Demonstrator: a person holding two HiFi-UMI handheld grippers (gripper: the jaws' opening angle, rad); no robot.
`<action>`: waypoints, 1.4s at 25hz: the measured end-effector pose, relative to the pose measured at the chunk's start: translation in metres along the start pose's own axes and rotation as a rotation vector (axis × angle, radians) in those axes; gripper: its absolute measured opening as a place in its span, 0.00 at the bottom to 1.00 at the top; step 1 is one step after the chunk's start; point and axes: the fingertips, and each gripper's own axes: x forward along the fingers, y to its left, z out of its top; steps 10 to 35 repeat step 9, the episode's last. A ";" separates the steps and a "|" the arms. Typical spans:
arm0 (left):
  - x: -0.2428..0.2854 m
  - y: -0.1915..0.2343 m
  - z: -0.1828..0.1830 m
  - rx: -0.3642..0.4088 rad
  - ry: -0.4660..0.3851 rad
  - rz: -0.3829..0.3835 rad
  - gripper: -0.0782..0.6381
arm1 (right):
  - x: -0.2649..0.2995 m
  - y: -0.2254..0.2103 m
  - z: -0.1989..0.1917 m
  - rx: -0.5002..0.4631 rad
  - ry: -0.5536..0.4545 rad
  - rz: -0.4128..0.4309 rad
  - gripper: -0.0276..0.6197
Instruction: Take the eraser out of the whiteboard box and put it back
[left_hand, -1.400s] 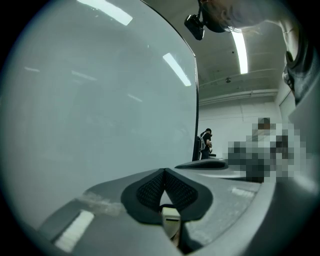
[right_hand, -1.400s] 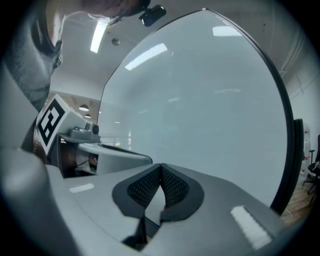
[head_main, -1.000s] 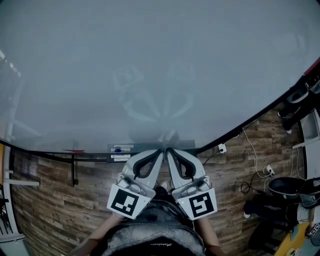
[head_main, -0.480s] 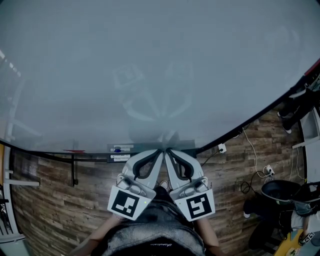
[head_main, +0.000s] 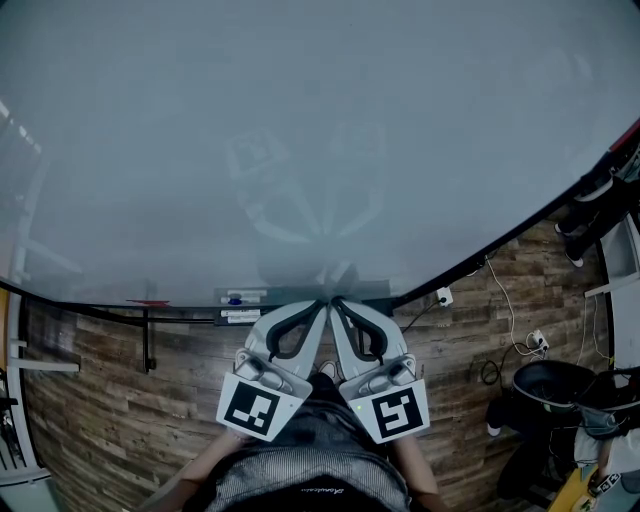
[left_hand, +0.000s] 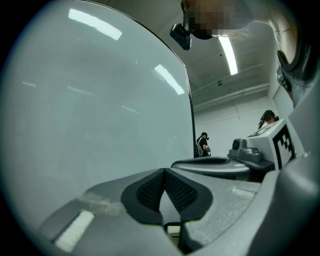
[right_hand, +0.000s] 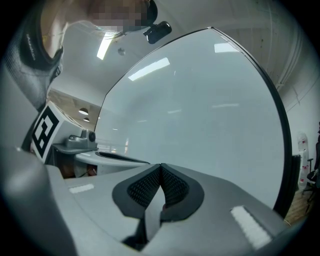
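Left tongs (left_hand: 164, 172): jaws closed, pads meeting at tips, nothing between them. Right tongs (right_hand: 160, 168): same, pads pressed together, empty. Both held side by side, tips nearly touching each other and aimed at whiteboard (head_main: 300, 130).

Whiteboard box (head_main: 250, 297): dark strip on board's lower edge, just beyond tips, running off to left tongs' side. Small blue item (head_main: 235, 299) on it. Eraser cannot be made out, box too small and dim.

Wall socket (head_main: 443, 297) with cables beyond right tongs. Nothing between tips and box.

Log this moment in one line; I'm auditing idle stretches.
left gripper: shut, empty | right gripper: shut, empty | pose: side by side, tips facing whiteboard
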 end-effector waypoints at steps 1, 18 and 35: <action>0.000 0.000 0.000 0.000 0.000 0.001 0.12 | 0.000 0.000 0.000 -0.002 0.001 0.002 0.05; -0.002 0.000 0.000 -0.005 -0.002 0.006 0.12 | -0.001 0.001 0.000 -0.001 0.006 0.001 0.05; -0.002 0.000 0.000 -0.005 -0.002 0.006 0.12 | -0.001 0.001 0.000 -0.001 0.006 0.001 0.05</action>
